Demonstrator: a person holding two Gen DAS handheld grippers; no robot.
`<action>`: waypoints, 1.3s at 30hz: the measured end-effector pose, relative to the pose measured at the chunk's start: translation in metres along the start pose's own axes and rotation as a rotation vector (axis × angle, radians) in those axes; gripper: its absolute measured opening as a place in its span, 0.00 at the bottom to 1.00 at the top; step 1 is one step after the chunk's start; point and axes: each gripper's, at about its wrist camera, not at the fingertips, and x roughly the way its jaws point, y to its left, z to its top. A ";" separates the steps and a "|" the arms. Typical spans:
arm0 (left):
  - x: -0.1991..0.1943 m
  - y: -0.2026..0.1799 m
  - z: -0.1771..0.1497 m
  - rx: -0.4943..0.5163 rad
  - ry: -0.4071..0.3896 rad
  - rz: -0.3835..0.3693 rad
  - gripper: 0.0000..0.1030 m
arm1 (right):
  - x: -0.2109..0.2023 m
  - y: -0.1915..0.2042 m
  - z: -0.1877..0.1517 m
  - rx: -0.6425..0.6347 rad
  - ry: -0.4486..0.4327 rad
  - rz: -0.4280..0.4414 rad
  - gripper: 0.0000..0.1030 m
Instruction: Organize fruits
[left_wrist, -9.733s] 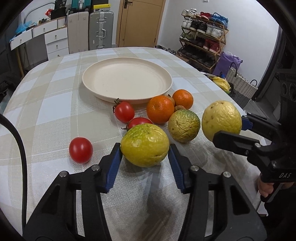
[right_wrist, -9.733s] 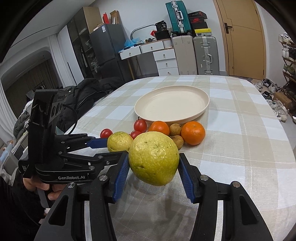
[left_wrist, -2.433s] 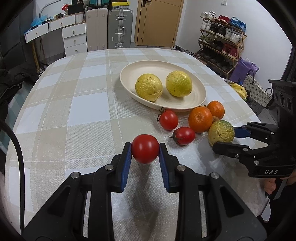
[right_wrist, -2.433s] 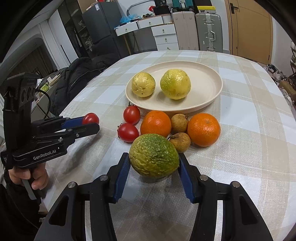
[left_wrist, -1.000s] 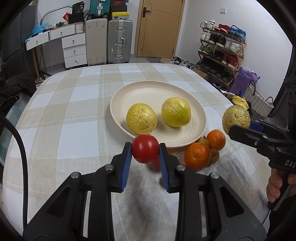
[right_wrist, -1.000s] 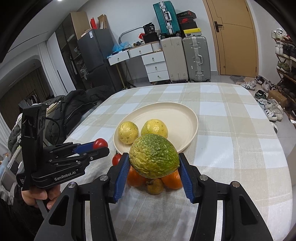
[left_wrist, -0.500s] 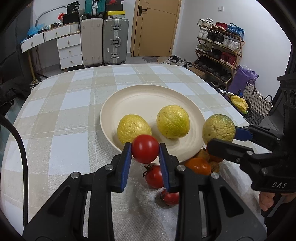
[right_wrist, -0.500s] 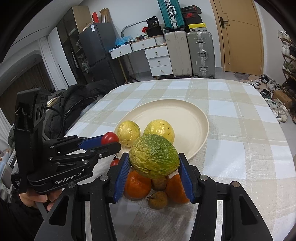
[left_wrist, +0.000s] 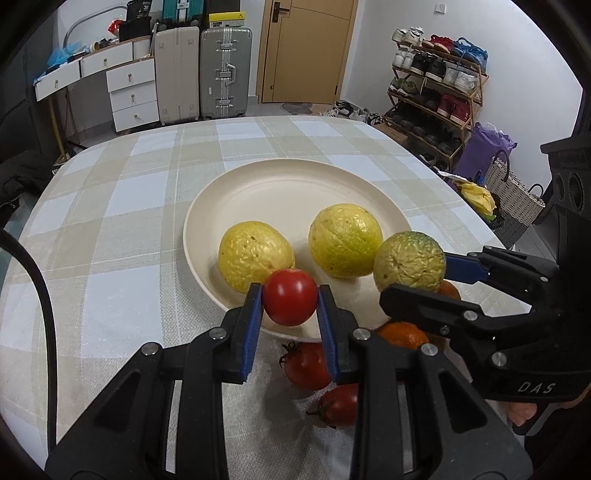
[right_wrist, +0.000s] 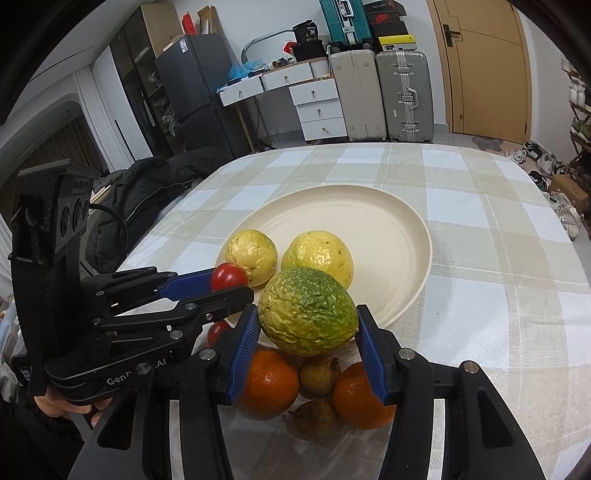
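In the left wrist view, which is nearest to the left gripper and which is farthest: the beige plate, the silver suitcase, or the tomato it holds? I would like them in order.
1. The tomato, gripped between the jaws of the left gripper.
2. The beige plate, just beyond, mid-table.
3. The silver suitcase, against the back wall, beside the door.
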 end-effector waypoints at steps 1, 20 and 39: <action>0.001 0.000 0.001 0.001 0.001 0.003 0.26 | 0.001 -0.001 0.001 0.002 -0.001 0.002 0.51; 0.018 0.010 0.008 -0.001 0.004 0.047 0.26 | 0.014 -0.020 0.013 0.035 -0.009 -0.051 0.51; -0.003 0.006 0.007 0.024 -0.045 0.084 0.65 | -0.011 -0.030 0.009 0.066 -0.061 -0.121 0.81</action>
